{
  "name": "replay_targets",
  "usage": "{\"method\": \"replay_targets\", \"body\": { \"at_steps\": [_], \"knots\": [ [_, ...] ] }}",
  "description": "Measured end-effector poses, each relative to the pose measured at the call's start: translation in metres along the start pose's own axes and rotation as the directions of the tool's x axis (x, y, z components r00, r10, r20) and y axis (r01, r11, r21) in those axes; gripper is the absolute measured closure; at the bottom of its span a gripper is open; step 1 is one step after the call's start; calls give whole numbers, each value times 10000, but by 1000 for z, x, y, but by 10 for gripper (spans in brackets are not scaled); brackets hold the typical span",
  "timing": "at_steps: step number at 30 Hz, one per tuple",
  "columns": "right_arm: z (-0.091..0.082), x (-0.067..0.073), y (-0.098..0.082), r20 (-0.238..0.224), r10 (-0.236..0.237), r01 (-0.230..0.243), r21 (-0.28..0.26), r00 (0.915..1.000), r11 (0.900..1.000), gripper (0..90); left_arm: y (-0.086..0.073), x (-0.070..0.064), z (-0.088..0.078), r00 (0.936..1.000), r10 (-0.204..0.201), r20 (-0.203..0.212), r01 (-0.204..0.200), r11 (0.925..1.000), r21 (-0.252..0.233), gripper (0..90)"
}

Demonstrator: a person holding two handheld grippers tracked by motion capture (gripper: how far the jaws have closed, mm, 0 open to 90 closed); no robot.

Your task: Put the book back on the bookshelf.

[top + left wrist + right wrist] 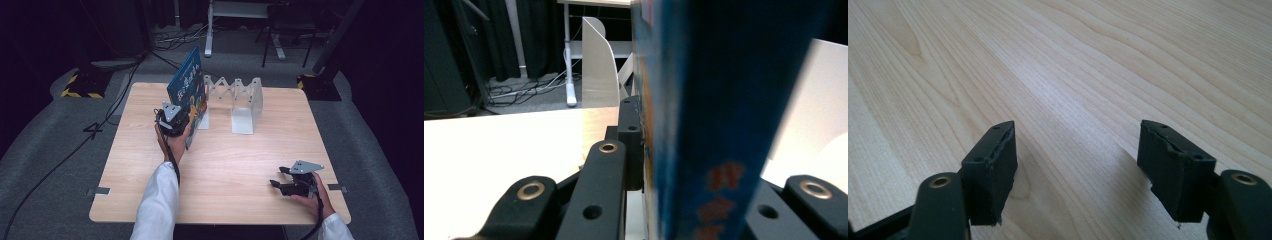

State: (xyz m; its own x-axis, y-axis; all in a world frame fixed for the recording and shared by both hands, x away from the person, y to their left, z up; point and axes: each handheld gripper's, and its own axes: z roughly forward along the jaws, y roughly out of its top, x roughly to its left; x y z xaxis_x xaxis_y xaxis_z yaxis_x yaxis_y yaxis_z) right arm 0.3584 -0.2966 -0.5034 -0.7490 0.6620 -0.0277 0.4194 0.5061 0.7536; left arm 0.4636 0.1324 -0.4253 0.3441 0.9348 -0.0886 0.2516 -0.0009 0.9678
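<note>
Wooden table (225, 165), blue book (187, 87) hiding left hand-held gripper (176, 122) jaw

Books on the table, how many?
1. The blue book stands tilted at the left end of the white expanding rack, clamped in the left hand-held gripper. The rack's other slots look empty, though its dividers could hide something thin.

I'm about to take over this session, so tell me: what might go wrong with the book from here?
The blue book stands tilted, gripped only at its lower edge by the left gripper; it may pivot or slip. It could also nudge the white expanding rack beside it. The right gripper rests open, far off, giving no support.
</note>
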Motion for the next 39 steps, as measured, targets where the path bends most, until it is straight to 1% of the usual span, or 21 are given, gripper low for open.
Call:
{"method": "replay_targets", "body": {
  "at_steps": [1, 2, 5, 6, 8, 10, 12, 13, 14, 16, 17, 20, 22, 25, 27, 28, 29, 33, 37, 39],
  "knots": [
    [0, 0, 0, -91, -21, 21, -4, 10000, 10000, 346, -1, 0, -1, 9998, 203, 21, -204, 9998, 43, 792],
    [0, 0, 0, -127, -30, 30, -4, 9999, 10000, 345, -2, 0, -2, 9996, 273, 60, -273, 9996, 36, 788],
    [0, 0, 0, -116, -11, 10, -11, 9999, 10000, 341, -7, 0, -3, 9982, 603, 52, -604, 9977, 323, 765],
    [0, 0, 0, -117, -9, 9, -12, 9999, 10000, 339, -10, 0, -3, 9979, 641, 44, -642, 9973, 367, 761],
    [0, 0, 0, -112, 14, -14, -1, 9999, 10000, 334, -15, 3, -5, 9984, 549, 121, -554, 9976, 406, 740],
    [0, 0, 0, -94, 10, -10, -14, 10000, 10000, 330, -20, 6, -10, 9993, 378, 58, -380, 9986, 357, 713],
    [1, 0, 0, -128, 43, -44, -20, 9999, 10000, 326, -24, 8, -16, 9974, 701, 140, -705, 9968, 382, 717],
    [1, -1, 0, -129, 45, -45, -21, 9999, 10000, 324, -26, 8, -18, 9967, 789, 196, -796, 9961, 385, 721],
    [1, 0, 0, -120, 53, -53, -19, 9999, 10000, 323, -28, 8, -20, 9961, 875, 118, -878, 9954, 389, 710],
    [1, 0, 0, -97, 48, -48, -19, 9999, 10000, 323, -31, 6, -24, 9962, 867, 8, -867, 9955, 380, 698],
    [1, 0, 0, -90, 38, -38, -22, 10000, 10000, 323, -34, 6, -27, 9965, 842, -9, -841, 9960, 293, 690],
    [1, -1, 0, -112, 59, -59, -2, 9999, 10000, 322, -40, 6, -30, 9972, 741, 77, -742, 9971, 184, 690],
    [1, -1, 0, -123, 108, -107, 12, 9999, 9999, 319, -41, 5, -29, 9972, 739, 76, -741, 9970, 230, 695],
    [1, -1, 0, -102, 101, -101, 11, 9999, 9999, 319, -40, 0, -25, 9965, 821, -158, -817, 9964, 220, 697],
    [1, -1, 0, -111, 105, -104, 14, 9999, 9999, 319, -40, -3, -21, 9969, 724, -322, -718, 9972, 183, 697],
    [1, -1, 0, -132, 125, -125, 22, 9998, 9999, 319, -40, -3, -21, 9969, 724, -322, -718, 9972, 183, 696],
    [1, -1, 0, -147, 134, -133, 19, 9998, 9999, 319, -40, -5, -18, 9966, 706, -422, -699, 9974, 176, 696],
    [1, 0, 0, -185, 98, -98, 5, 9998, 10000, 319, -39, -5, -14, 9965, 692, -461, -682, 9974, 211, 692],
    [1, -1, 0, -206, 97, -96, 7, 9997, 10000, 318, -36, -2, -10, 9946, 976, -340, -962, 9945, 403, 683],
    [1, -1, 0, -189, 88, -88, 22, 9998, 10000, 318, -34, -2, -10, 9915, 1243, -376, -1222, 9911, 528, 673]
  ]
}}
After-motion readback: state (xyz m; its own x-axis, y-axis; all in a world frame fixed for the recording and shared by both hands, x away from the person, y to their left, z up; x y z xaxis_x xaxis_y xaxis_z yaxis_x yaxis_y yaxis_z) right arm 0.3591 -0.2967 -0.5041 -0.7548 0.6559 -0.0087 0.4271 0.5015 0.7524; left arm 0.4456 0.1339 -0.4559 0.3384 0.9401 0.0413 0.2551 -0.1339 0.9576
